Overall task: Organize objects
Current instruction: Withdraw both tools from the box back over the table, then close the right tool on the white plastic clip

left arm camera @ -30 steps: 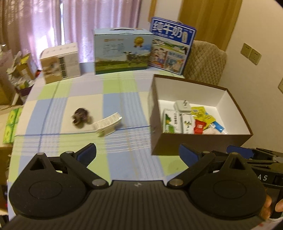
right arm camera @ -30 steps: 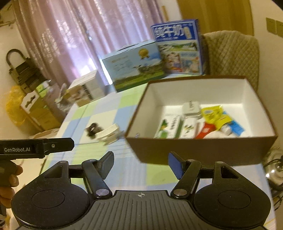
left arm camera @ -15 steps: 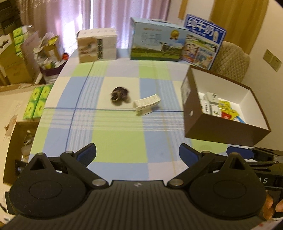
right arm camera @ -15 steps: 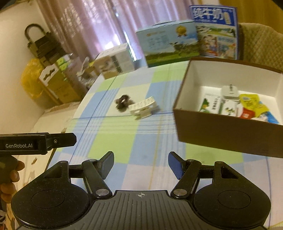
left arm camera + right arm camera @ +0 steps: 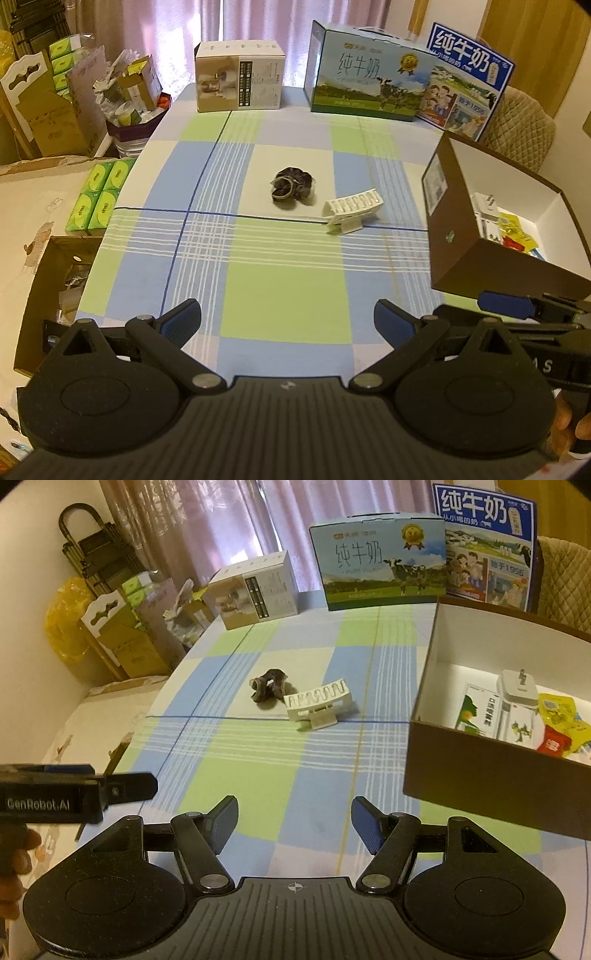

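A dark scrunchie (image 5: 291,186) (image 5: 269,689) and a white plastic clip (image 5: 351,215) (image 5: 318,703) lie side by side in the middle of the checked tablecloth. To their right stands a brown box (image 5: 448,236) (image 5: 491,771) with white walls, holding a white plug, packets and small cartons. My left gripper (image 5: 287,325) hovers open above the near table edge, well short of the scrunchie. My right gripper (image 5: 294,825) is open too, empty, near the front edge and left of the box.
Two milk cartons (image 5: 364,86) (image 5: 487,542) and a white box (image 5: 240,79) line the far table edge. A padded chair (image 5: 524,125) stands behind the brown box. Cardboard boxes and green packs (image 5: 99,194) crowd the floor at the left.
Both views have pulled back and swung left. The scrunchie and clip now sit nearer the centre, the brown box has shifted to the right. Nothing on the table has moved.
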The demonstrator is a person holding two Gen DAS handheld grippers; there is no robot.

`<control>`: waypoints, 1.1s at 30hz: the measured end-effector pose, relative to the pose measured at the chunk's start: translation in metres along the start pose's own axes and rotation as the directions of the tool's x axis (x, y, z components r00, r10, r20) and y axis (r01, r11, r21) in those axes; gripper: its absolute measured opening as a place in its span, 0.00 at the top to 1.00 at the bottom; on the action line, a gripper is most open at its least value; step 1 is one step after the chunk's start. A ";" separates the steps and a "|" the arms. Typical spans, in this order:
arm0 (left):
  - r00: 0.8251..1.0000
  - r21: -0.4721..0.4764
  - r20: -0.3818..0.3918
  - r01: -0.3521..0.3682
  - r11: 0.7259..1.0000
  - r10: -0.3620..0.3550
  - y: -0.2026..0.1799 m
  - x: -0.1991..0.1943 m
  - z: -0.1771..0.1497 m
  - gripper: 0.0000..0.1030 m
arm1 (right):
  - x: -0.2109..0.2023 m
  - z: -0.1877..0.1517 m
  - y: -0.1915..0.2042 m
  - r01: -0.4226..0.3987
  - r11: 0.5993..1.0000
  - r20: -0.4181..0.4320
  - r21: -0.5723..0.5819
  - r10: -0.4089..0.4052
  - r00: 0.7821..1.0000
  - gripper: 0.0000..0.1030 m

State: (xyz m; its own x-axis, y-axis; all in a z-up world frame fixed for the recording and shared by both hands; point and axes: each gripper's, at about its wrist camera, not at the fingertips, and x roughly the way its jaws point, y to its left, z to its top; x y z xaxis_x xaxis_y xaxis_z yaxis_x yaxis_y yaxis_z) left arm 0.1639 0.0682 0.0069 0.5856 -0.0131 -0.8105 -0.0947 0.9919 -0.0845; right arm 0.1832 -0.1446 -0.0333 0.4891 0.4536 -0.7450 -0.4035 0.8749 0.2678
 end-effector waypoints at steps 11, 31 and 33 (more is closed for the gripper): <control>1.000 0.002 0.000 -0.019 1.000 0.019 0.016 0.032 0.018 0.05 | 0.048 0.030 0.003 0.012 0.999 -0.013 0.039 -0.011 1.000 0.37; 0.999 -0.008 0.013 -0.052 0.999 0.052 0.037 0.105 0.061 0.05 | 0.133 0.076 -0.022 0.067 0.959 -0.036 0.276 -0.059 0.998 0.37; 0.998 -0.005 0.009 -0.058 0.998 0.058 0.038 0.112 0.063 0.05 | 0.141 0.082 -0.025 0.076 0.945 -0.033 0.318 -0.069 0.997 0.37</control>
State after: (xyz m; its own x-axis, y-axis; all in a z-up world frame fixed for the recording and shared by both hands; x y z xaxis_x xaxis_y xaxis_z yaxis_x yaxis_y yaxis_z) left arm 0.2761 0.1128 -0.0505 0.5868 0.0455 -0.8085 -0.1325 0.9904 -0.0404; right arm 0.3255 -0.0886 -0.0945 0.4900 0.3865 -0.7813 -0.0981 0.9151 0.3912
